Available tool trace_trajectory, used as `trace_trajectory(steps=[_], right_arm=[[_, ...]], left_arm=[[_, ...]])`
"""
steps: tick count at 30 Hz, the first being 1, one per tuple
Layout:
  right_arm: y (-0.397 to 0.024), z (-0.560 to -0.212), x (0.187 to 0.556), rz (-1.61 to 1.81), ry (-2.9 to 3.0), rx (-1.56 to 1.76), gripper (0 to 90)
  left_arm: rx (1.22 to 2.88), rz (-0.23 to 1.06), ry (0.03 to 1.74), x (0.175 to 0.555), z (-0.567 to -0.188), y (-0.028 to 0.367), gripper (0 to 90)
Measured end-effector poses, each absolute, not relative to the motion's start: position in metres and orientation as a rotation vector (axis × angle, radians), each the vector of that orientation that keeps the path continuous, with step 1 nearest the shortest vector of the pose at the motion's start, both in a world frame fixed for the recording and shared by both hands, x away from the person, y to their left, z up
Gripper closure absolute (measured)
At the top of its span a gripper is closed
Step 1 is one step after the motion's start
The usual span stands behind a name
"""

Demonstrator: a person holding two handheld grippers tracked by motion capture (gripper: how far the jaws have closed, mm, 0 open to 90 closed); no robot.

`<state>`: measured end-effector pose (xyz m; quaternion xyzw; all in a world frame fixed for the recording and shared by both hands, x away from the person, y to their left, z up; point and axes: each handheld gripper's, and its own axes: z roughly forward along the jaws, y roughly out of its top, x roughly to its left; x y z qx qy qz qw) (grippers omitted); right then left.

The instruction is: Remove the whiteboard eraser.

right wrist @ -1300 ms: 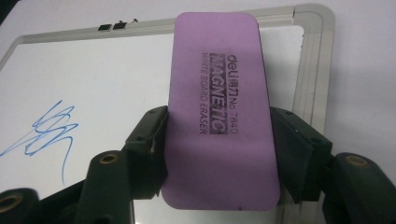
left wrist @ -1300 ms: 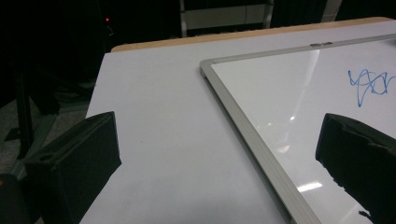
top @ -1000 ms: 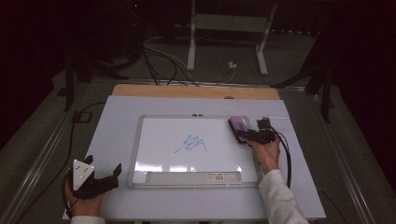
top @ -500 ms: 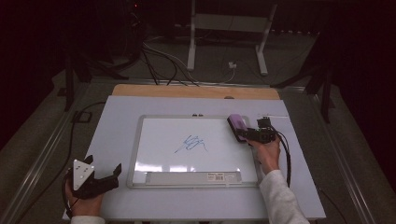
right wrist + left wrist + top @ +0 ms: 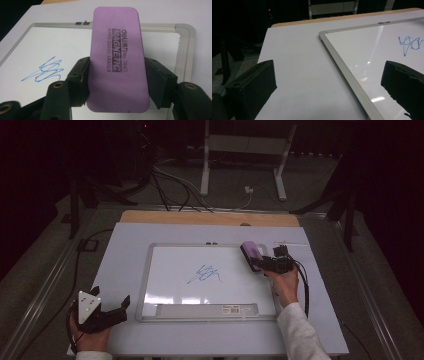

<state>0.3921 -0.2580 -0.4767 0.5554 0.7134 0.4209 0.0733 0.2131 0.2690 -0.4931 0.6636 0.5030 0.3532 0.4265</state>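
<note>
Right gripper (image 5: 117, 82): clamps purple eraser (image 5: 117, 57) at whiteboard (image 5: 165, 270) top-right corner.
Left gripper (image 5: 102, 312): open, idle beside whiteboard.
Advice: keep eraser flat, sweep across scribble (image 5: 205, 273).

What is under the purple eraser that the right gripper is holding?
The whiteboard: the eraser, clamped in the right gripper, is over its right part, near the frame corner. The blue scribble lies clear to the side. The board surface directly beneath is covered, and contact cannot be judged.

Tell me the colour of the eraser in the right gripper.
Purple eraser; right gripper view shows it best.
</note>
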Motion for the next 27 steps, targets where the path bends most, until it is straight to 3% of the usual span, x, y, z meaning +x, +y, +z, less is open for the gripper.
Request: trace_trajectory(steps=[27], right_arm=[[-0.236, -0.47, 0.385, 1.257, 2.214, 1.559, 40.9]], left_arm=[[1.66, 0.883, 1.257, 0.213, -0.493, 0.269, 0.6]])
